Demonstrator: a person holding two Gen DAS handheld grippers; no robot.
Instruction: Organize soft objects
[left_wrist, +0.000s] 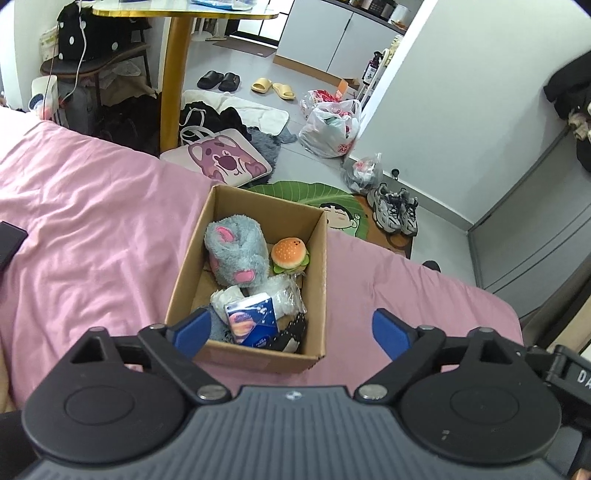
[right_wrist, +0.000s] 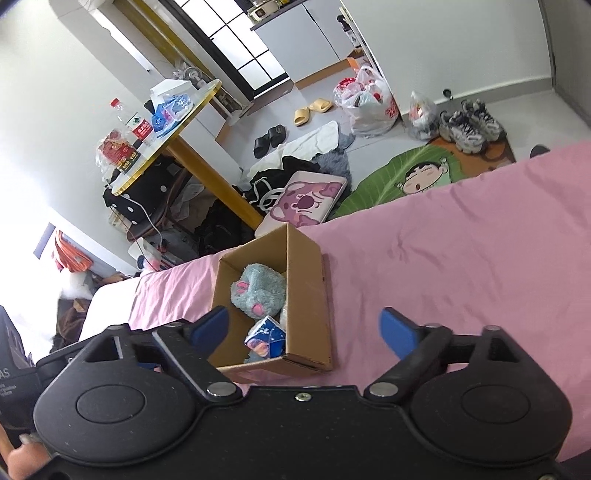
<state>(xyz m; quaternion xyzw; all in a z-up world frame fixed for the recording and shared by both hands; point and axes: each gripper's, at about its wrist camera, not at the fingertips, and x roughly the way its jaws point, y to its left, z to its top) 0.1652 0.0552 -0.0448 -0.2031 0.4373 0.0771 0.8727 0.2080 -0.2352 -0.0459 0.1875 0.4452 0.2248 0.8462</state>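
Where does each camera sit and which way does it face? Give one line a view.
Left wrist: on the left gripper, above the pink bed, looking down into the cardboard box; its blue fingers show, spread.
Right wrist: on the right gripper, right of the box, facing the yellow table; spread fingers show.
Shared: box, grey plush, bed.

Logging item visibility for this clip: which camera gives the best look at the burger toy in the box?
The left wrist view. It looks down into the cardboard box, so the burger toy shows whole beside the grey plush. In the right wrist view the box's wall hides the burger; only the plush and blue packet show.
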